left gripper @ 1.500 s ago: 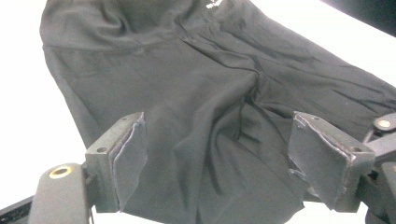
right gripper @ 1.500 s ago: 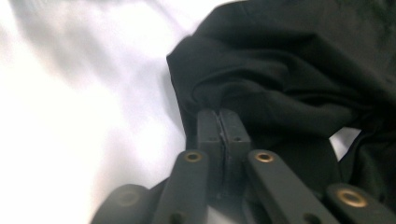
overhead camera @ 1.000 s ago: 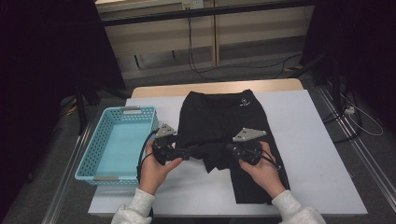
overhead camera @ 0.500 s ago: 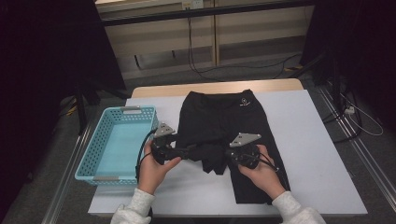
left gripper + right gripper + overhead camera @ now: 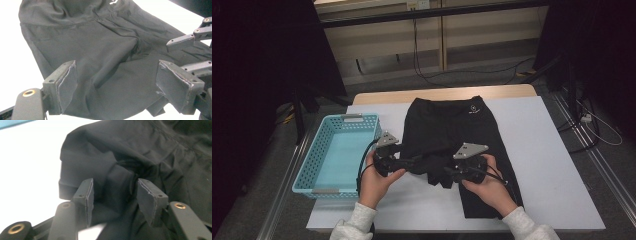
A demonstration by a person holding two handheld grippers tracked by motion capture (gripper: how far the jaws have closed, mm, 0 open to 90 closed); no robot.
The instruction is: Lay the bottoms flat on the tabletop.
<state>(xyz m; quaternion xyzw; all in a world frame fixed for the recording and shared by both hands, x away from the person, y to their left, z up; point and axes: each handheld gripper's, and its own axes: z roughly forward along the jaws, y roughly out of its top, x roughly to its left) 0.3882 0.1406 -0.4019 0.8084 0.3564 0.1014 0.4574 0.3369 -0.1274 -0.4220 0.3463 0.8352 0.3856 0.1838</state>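
Presently:
- Right gripper [image 5: 447, 172]: jaws just been opening, now apart; a bunched fold of the black trousers [image 5: 447, 130] between the pads [image 5: 147, 197], not pressed.
- Left gripper [image 5: 416, 162]: jaws spread wide over the cloth in its own view, pads [image 5: 65, 86] clear of it, gripping nothing.
- Black trousers: flat on the white table [image 5: 552, 165], waistband toward the far edge, one leg folded up and gathered in a heap between the two grippers.
- Blue basket [image 5: 319, 172]: at the person's left, just beside the trousers, nothing visible in it.
- Step judged in hand: letting go of the folded leg.
- To do well: draw the right jaws straight back off the fold without dragging it; keep the heap square on the trousers; take the next hold at the fold's edge, not its middle.
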